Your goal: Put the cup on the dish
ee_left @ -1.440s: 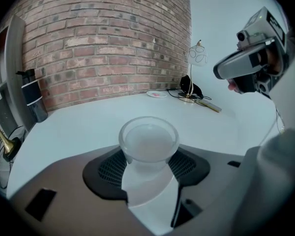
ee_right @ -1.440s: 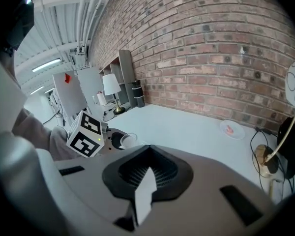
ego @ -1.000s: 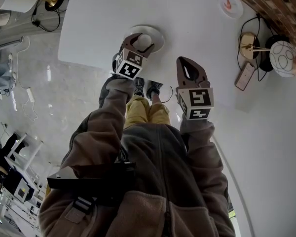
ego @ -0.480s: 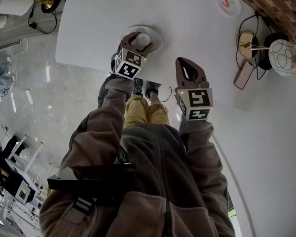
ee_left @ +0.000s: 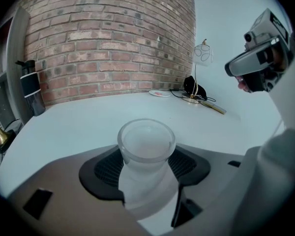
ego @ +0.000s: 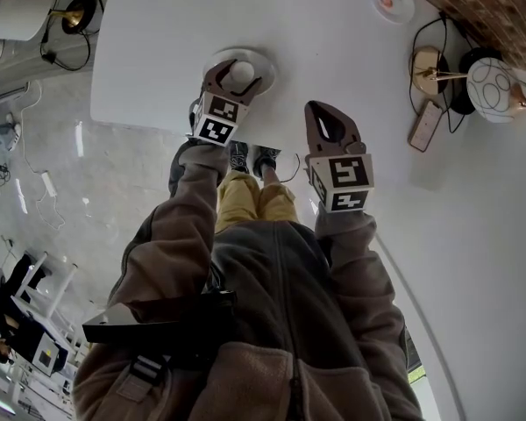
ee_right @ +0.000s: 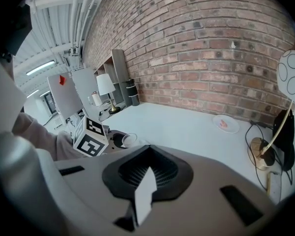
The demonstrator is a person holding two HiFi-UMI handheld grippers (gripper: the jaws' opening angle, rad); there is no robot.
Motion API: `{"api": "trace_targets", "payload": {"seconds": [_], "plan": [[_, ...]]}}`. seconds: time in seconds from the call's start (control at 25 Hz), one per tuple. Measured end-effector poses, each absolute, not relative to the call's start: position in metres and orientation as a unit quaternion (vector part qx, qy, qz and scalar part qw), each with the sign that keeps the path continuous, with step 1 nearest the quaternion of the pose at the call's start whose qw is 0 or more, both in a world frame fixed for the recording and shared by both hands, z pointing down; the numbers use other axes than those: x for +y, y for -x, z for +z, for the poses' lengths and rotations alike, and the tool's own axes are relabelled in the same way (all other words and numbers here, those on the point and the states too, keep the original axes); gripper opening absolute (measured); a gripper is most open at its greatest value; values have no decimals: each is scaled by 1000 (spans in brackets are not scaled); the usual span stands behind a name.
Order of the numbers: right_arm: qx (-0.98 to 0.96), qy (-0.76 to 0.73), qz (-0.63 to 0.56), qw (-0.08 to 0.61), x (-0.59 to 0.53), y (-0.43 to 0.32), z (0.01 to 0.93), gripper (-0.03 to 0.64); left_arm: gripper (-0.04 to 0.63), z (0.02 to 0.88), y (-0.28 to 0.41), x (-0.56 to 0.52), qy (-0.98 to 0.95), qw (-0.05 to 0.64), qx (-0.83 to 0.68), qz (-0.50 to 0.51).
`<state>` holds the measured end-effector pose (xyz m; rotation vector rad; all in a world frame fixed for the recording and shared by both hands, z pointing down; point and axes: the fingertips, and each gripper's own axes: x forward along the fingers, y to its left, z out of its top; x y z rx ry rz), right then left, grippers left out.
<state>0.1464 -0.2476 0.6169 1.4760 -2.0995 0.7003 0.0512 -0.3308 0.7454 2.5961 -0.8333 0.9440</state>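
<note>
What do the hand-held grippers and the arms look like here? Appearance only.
The left hand-held gripper and right hand-held gripper each have a taupe tapered shell, black ribbed pads and a white cube of black square markers. Sleeves are brown-grey fleece.

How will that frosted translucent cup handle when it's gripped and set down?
Probably light: the frosted translucent cup looks thin-walled and empty. Possibly slippery, since its sides seem smooth between the left tongs. Seemingly narrower at the base, it might tip if nudged.
</note>
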Motion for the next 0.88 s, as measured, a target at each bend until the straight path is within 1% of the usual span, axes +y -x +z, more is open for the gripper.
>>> {"api": "trace_targets", "payload": {"seconds": [0.32, 0.64, 0.88], "plan": [[-761, -547, 256, 237, -240, -155, 612, 2, 264, 737, -43, -322, -889, 128, -299, 321], [-764, -550, 247, 231, -232, -153, 602, 2, 265, 722, -28, -315, -882, 113, -329, 319], [-763, -558, 241, 219, -222, -153, 589, 2, 265, 681, -6, -297, -877, 109, -362, 296]]}}
